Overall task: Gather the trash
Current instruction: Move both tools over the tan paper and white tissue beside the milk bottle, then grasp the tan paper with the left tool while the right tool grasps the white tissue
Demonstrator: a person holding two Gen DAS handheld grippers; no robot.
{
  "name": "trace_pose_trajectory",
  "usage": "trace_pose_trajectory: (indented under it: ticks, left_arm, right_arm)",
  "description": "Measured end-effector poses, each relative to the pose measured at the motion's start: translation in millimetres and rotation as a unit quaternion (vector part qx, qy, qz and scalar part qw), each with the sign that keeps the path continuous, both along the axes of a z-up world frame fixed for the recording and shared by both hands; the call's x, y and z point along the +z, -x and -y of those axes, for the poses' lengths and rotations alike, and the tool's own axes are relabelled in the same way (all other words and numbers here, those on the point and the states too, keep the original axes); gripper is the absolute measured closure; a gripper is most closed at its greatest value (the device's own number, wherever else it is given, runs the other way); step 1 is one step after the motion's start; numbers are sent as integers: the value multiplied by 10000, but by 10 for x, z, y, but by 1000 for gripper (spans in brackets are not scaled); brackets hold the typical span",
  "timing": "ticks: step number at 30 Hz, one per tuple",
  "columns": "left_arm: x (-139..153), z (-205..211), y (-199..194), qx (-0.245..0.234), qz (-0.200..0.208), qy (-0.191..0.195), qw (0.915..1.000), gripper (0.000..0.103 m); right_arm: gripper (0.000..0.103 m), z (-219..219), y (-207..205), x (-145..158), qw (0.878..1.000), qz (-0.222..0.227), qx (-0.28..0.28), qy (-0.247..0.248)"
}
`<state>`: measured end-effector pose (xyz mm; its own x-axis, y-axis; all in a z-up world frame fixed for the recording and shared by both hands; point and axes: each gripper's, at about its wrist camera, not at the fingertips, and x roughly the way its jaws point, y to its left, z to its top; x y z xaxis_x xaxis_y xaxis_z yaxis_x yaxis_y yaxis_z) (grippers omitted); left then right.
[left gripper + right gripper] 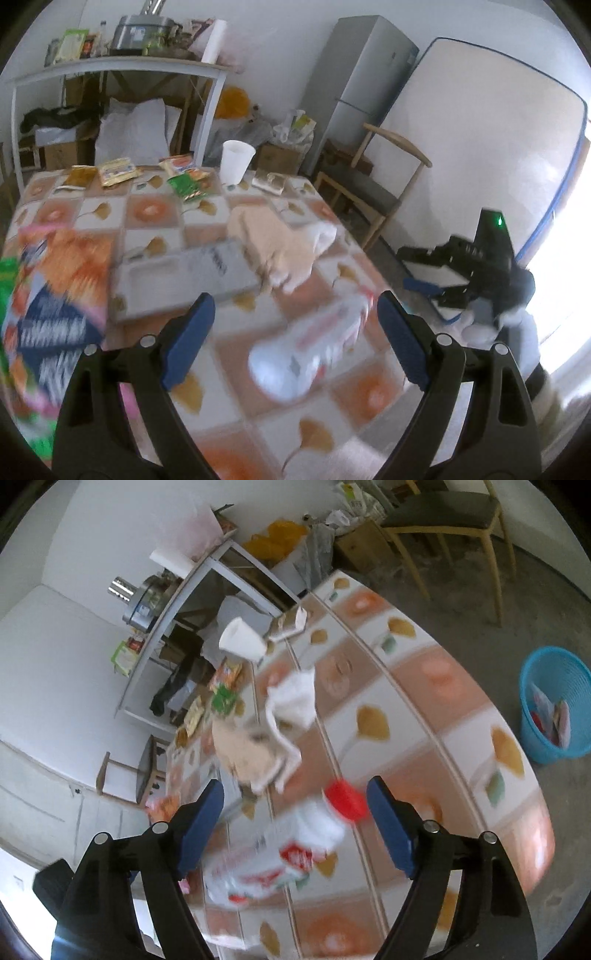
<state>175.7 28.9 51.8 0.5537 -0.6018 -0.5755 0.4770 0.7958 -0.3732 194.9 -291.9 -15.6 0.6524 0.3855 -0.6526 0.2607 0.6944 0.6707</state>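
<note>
A crushed plastic bottle [273, 864] with a red cap [345, 799] and red-white label lies on the patterned tablecloth [406, 716]. My right gripper [295, 812] is open just above it, one finger on each side. In the left wrist view the same bottle [314, 350] lies between the fingers of my open left gripper [295, 325]. The right gripper's black body [476, 266] shows at the right there. Snack wrappers [118, 171], a white cup [236, 162] and crumpled tissue [295, 698] lie further back. A blue bin [554, 705] holding wrappers stands on the floor.
A grey flat box [184, 273] and beige cloth [277, 247] lie mid-table. A large orange snack bag [55, 306] is at the left. A wooden chair [373, 184], fridge [362, 81] and a leaning mattress [480, 140] stand beyond the table. A cluttered shelf [122, 62] is behind.
</note>
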Motion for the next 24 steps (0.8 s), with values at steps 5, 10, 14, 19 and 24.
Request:
trace_pose_trajectory:
  ticks: [5, 10, 14, 19, 24]
  left_arm:
    - [-16, 420, -709, -73, -275, -98, 9995, 24]
    - [-204, 759, -1152, -9, -426, -623, 9971, 29]
    - [-401, 907, -1437, 147, -586, -1036, 9928, 33]
    - [-614, 958, -1662, 291, -777, -1321, 9878, 54]
    - [-747, 926, -1783, 308, -950, -1346, 9859, 84]
  right_arm:
    - [25, 167, -566, -99, 9988, -225, -5, -424]
    - [25, 192, -953, -282, 9959, -508, 78, -740]
    - [25, 183, -1156, -392, 9950, -654, 101, -746]
    - [40, 189, -1368, -611, 9920, -944, 90, -836]
    - [58, 199, -1436, -787, 9886, -1091, 107, -1034]
